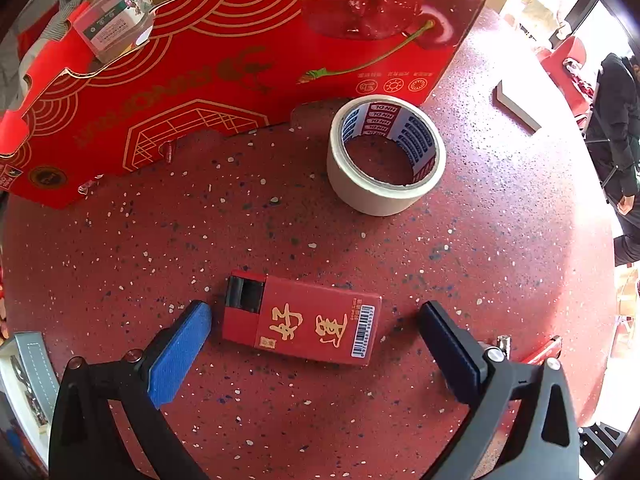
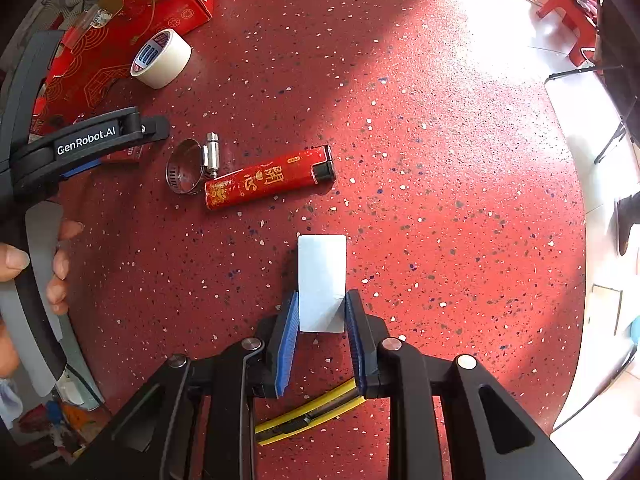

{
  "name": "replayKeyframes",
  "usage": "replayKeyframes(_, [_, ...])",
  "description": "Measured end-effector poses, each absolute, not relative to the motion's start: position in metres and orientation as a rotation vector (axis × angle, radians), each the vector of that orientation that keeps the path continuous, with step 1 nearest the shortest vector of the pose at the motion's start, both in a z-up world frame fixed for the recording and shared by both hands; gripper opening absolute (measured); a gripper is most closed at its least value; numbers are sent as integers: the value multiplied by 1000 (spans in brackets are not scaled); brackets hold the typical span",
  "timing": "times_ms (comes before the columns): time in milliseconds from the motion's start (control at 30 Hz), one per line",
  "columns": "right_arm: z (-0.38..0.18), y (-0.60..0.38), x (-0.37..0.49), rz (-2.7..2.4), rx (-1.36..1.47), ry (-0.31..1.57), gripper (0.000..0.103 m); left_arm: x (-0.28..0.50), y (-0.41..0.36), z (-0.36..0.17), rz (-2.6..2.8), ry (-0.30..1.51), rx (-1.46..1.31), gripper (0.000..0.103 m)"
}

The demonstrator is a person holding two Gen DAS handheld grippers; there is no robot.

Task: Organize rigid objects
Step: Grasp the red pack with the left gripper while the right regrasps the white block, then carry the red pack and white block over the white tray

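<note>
Your right gripper (image 2: 322, 314) has its jaws clamped on a small white block (image 2: 322, 280), pinched only at its near end, so most of the block juts out ahead of the fingertips. That shallow hold is your first risk: a quick swing or a knock against anything could lever the block sideways out of the pads. Below and behind those jaws lies a yellow utility knife (image 2: 308, 416) on the red speckled table (image 2: 440, 160); if you drop straight down you could land on it.

Your left gripper (image 1: 316, 320) hangs with its jaws wide apart, straddling the red lighter box (image 1: 300, 318), which lies flat between the pads without touching either. The box sits askew to the pads, so closing now would likely catch its corners, spin it, or squeeze it out forward. Square up first.

Ahead of the left jaws stands a roll of white tape (image 1: 386, 160), and beyond it the red cardboard box (image 1: 240, 68), probably the destination. Its wall is tall; carry low and you could clip the rim or shove the tape.

From the right wrist view, a red lighter (image 2: 270, 178) and a metal hose clamp (image 2: 190, 164) lie ahead and left of the jaws, touching each other, so nudging one could shift the other.
</note>
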State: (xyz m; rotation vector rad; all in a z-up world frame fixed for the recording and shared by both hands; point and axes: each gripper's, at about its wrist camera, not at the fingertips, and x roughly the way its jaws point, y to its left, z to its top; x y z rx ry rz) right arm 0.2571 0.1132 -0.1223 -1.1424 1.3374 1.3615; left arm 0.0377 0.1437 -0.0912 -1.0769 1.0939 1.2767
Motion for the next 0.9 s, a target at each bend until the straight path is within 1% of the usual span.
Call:
replayKeyframes(67, [-121,117,255,1367,-1147,1339,37,39,145,-89,1272,1106,-1088,103])
replayKeyframes(100, [-120,118,254,1352,-1157,1326,63,38,145,-88,1269,1113,-1096,103])
replayKeyframes(133, [-120,120,251,1327,-1174,1298,78,38,142,-88,1270,1116,-1099,103])
replayKeyframes(233, [-126,123,241,1313,-1197,1304,77,35,140,-98,1273,1111,-1098,102])
replayKeyframes(267, [-126,122,238,1309,-1209,1280,76,36,139,-97,1272,1110,-1098,101])
replayKeyframes(300, [-126,121,237,1301,-1229,1257,72,40,142,-104,1268,1109,-1098,99])
replayKeyframes(333, [-127,121,231,1292,-1249,1232,66,48,146,-115,1261,1111,-1089,95])
replayKeyframes(367, [-126,120,226,1282,-1263,1208,61,52,144,-111,1251,1114,-1074,88])
replayKeyframes(400, [-126,122,221,1288,-1258,1204,49,56,141,-107,1237,1114,-1061,83])
replayKeyframes(433, [-124,120,221,1291,-1260,1195,31,59,139,-103,1225,1118,-1043,73])
replayKeyframes(467, [-123,121,221,1291,-1265,1198,25,63,138,-102,1204,1134,-1039,73])
replayKeyframes(567, [-121,119,223,1296,-1242,1243,25,62,133,-101,1195,1154,-1051,72])
replayKeyframes(667, [-110,114,227,1314,-1216,1242,25,53,121,-98,1192,1144,-1080,72])
replayKeyframes(900, [-89,93,229,1358,-1174,1295,25,33,83,-66,1178,1117,-1040,72])
